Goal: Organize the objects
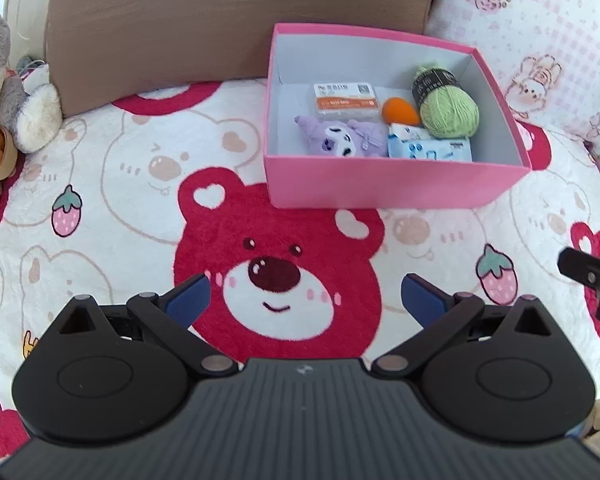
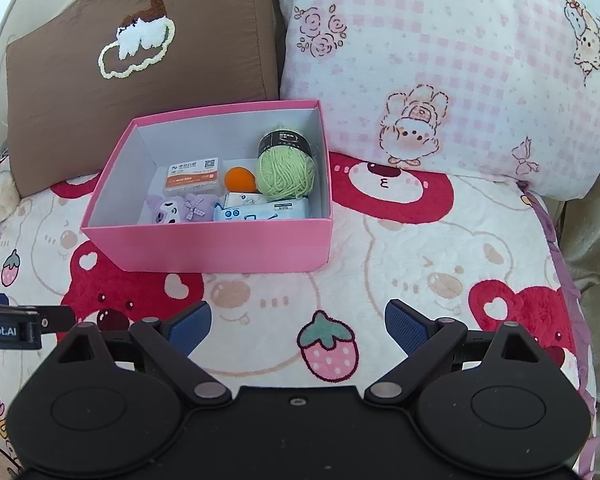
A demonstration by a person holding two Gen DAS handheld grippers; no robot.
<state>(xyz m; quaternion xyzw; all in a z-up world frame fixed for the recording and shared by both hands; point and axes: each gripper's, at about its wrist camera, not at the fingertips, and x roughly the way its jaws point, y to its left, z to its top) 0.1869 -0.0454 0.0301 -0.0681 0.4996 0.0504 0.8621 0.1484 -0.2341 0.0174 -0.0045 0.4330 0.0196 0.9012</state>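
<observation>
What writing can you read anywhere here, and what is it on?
"Robot.AI": on the left gripper, seen from the right wrist camera.
"APPY": part of a word on the blanket, cut off at the edge.
Orange case: digits and a QR code, too small to read.
Yarn band: print too blurred to read.
Blue pack: print too small to read.

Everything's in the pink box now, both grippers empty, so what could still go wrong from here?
The pink box sits on a soft plush blanket, so nudging or lifting it could tip it. The green yarn ball stands tallest against the right wall and might roll out. Both the left gripper and right gripper are open nearby.
</observation>
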